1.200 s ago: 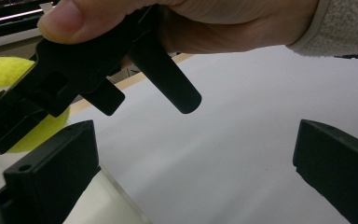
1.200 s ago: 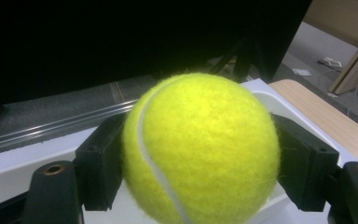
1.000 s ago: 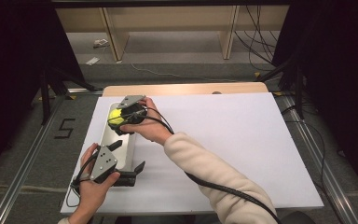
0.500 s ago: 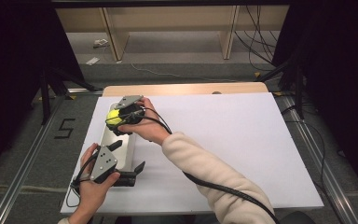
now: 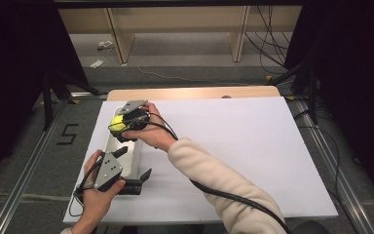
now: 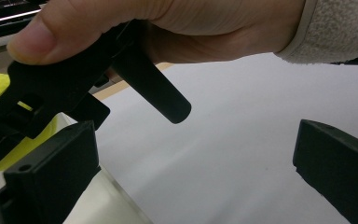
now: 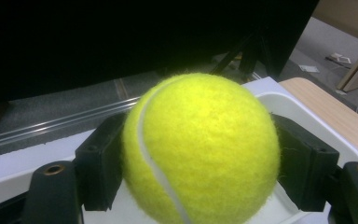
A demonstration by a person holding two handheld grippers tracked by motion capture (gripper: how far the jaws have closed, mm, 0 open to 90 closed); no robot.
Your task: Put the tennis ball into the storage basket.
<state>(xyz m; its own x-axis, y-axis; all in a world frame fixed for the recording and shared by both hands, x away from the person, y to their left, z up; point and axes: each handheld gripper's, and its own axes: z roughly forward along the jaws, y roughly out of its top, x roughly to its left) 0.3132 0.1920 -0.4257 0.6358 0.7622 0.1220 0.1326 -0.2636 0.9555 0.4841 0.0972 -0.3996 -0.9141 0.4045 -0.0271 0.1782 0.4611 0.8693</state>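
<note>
R gripper [image 5: 121,123] is clamping a yellow tennis ball [image 7: 200,149] btwn both jaws; in the right gripper view the black pads are pressing on the ball's two sides, w/ the white seam curving down its front. High view is showing ball & gripper sitting over the far end of a long white tray [image 5: 113,146] near the table's left edge. In the right gripper view the tray's pale rim [image 7: 303,116] is running just behind & under the ball; can't tell if the ball is touching the tray floor.

L gripper [image 5: 143,175] is resting at the tray's near end, the person's left hand [image 5: 95,200] gripping its body, grey plate on top. Its jaws are standing wide apart w/ nothing btwn them; the left gripper view is showing bare white table sheet [image 6: 242,154] in the gap.

That same view is also catching the right hand [image 6: 168,28] w/ its gripper up close, thumb on the black body, a bit of yellow at far left.
</note>
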